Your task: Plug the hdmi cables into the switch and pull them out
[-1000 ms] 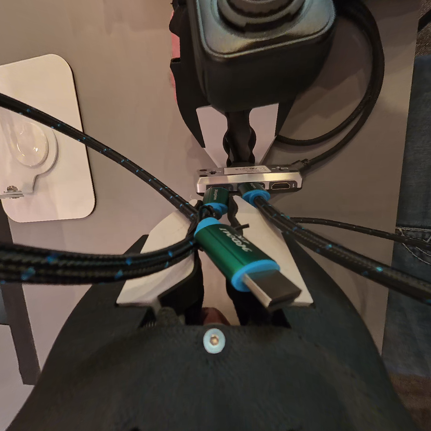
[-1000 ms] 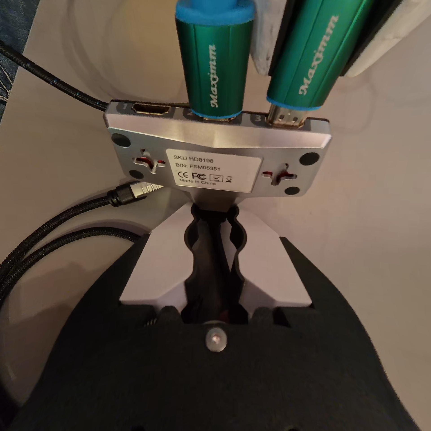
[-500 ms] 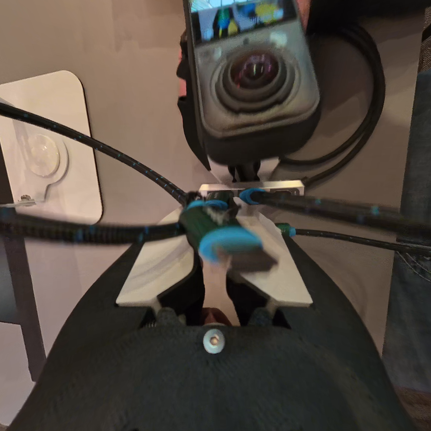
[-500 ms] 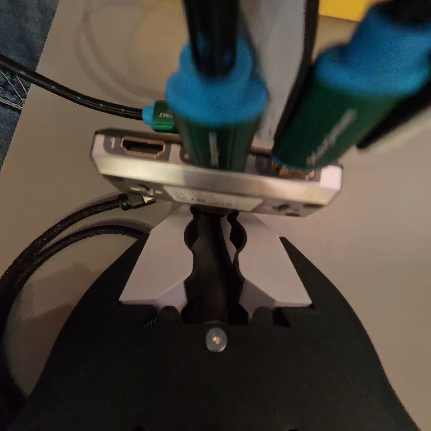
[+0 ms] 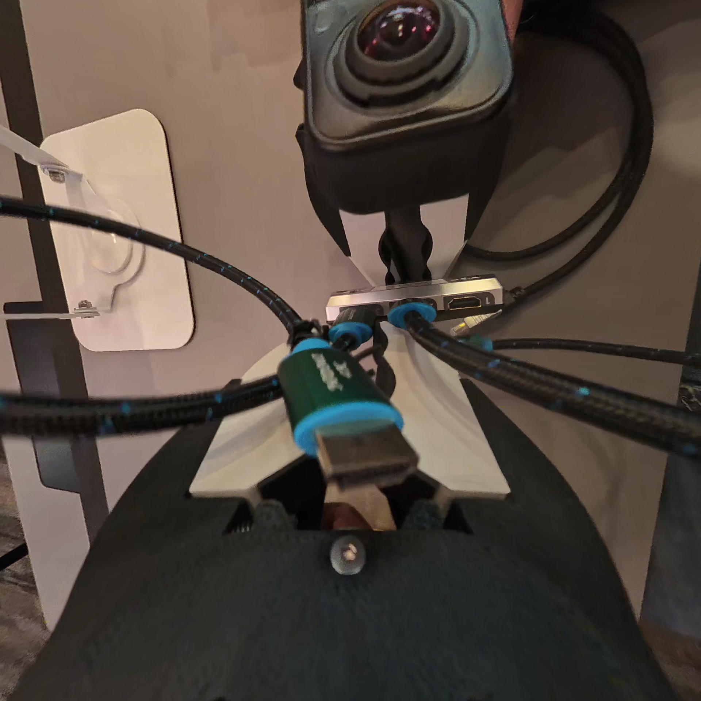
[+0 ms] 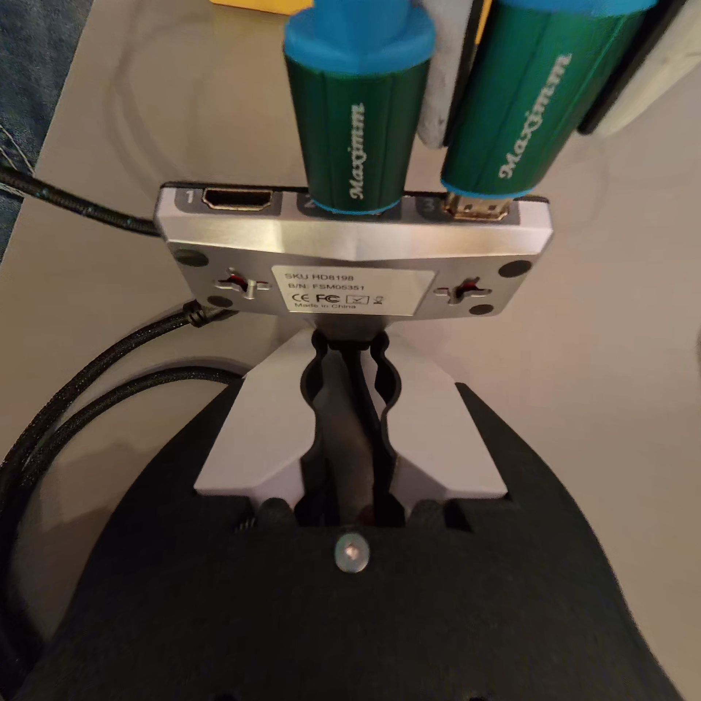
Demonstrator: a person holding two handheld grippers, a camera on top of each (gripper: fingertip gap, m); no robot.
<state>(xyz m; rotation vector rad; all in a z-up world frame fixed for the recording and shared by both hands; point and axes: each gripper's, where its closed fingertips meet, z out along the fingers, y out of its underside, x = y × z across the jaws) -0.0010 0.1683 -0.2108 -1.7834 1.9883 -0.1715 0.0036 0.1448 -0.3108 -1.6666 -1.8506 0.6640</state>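
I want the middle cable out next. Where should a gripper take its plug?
Grip the middle plug across its green metal shell, below the blue collar, coming from the cable side along its axis. The switch faces that way, and the shell's flat sides suit the fingers.

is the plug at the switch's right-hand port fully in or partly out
Partly out: the plug shows bare gold metal above the switch.

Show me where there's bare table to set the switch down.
Bare table lies right of the switch, out to the frame edge, and another patch left of its empty port, beyond the braided cable. Crowded: black cable loops at lower left, and plugs ahead.
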